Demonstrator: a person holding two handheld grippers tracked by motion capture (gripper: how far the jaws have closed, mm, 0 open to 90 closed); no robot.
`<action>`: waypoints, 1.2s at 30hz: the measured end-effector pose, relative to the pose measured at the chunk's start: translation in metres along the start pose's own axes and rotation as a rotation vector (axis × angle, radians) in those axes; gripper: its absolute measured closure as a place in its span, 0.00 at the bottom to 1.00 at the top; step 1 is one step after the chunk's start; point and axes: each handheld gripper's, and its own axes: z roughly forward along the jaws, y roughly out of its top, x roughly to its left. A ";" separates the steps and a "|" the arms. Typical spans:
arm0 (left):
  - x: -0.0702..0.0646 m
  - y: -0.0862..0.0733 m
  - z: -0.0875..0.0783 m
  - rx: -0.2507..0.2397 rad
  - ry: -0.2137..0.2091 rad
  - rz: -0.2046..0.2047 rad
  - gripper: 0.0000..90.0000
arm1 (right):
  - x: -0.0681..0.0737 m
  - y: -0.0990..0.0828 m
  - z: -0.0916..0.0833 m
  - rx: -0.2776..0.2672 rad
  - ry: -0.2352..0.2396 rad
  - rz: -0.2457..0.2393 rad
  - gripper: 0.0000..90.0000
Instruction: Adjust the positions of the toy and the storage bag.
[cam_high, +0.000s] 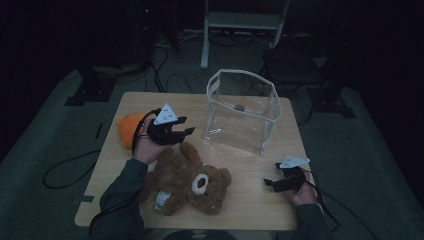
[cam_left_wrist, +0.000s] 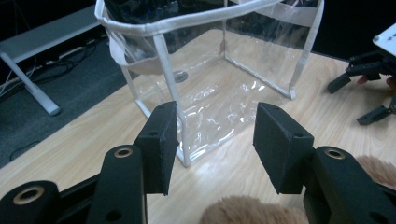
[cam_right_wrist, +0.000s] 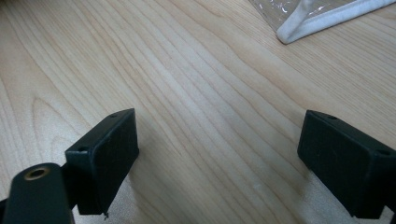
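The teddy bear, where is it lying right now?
In the high view the brown teddy bear lies on the wooden table near its front edge, left of centre, just below the left gripper and in front of the clear bag.

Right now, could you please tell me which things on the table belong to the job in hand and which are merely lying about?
In the job: teddy bear; clear bag; left tool, open.
Lying about: orange soft toy; small dark thing inside the bag.

The high view is dim and murky, its edges sinking to black — both gripper views are brighter, with glare on the bag (cam_left_wrist: 219, 100) and soft shadows on the table (cam_right_wrist: 201, 93).
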 end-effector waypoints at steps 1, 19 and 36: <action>0.001 0.001 0.001 0.001 -0.002 -0.001 0.55 | 0.000 0.000 0.000 0.000 0.000 0.000 0.13; 0.020 0.032 0.060 0.049 -0.002 -0.020 0.60 | 0.000 0.000 0.000 0.002 0.001 0.000 0.13; 0.035 0.026 0.112 0.131 0.026 -0.094 0.92 | 0.000 0.000 0.000 0.002 0.002 -0.001 0.13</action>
